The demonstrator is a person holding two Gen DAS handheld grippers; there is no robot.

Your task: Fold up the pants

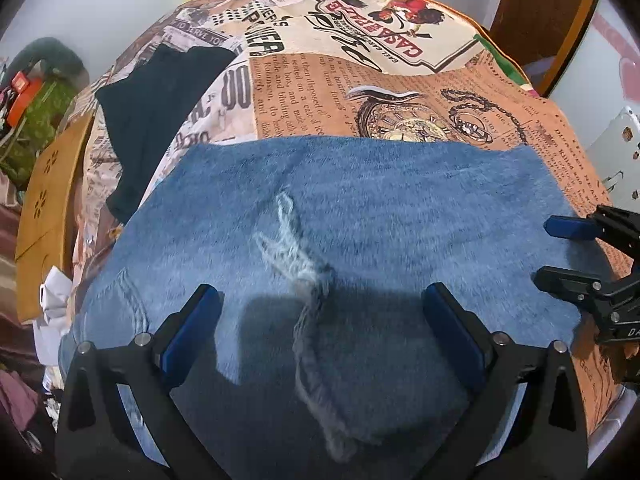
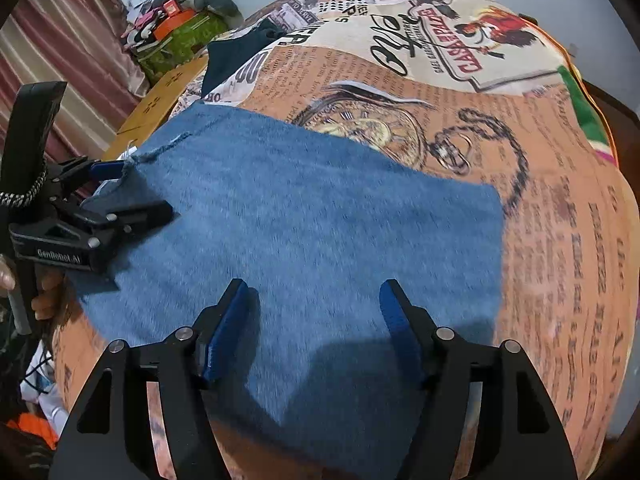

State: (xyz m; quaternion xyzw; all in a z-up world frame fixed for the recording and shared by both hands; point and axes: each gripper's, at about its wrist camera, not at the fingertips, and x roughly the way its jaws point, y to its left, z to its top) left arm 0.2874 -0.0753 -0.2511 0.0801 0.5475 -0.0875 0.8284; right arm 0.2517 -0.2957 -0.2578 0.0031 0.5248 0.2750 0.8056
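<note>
Blue denim pants (image 1: 360, 208) lie folded flat on a bed covered with a newspaper-print sheet (image 1: 400, 96); a frayed rip (image 1: 300, 256) runs down the cloth. My left gripper (image 1: 320, 304) is open just above the denim, holding nothing. It also shows in the right wrist view (image 2: 132, 192) at the left edge of the pants (image 2: 320, 220). My right gripper (image 2: 314, 296) is open over the near part of the denim, empty. It shows in the left wrist view (image 1: 548, 248) at the right edge.
A dark navy garment (image 1: 160, 92) lies on the sheet at the back left. A cardboard box (image 1: 48, 208) and a cluttered green pile (image 2: 180, 36) stand beside the bed. A wooden headboard (image 1: 540, 20) rises at the back right.
</note>
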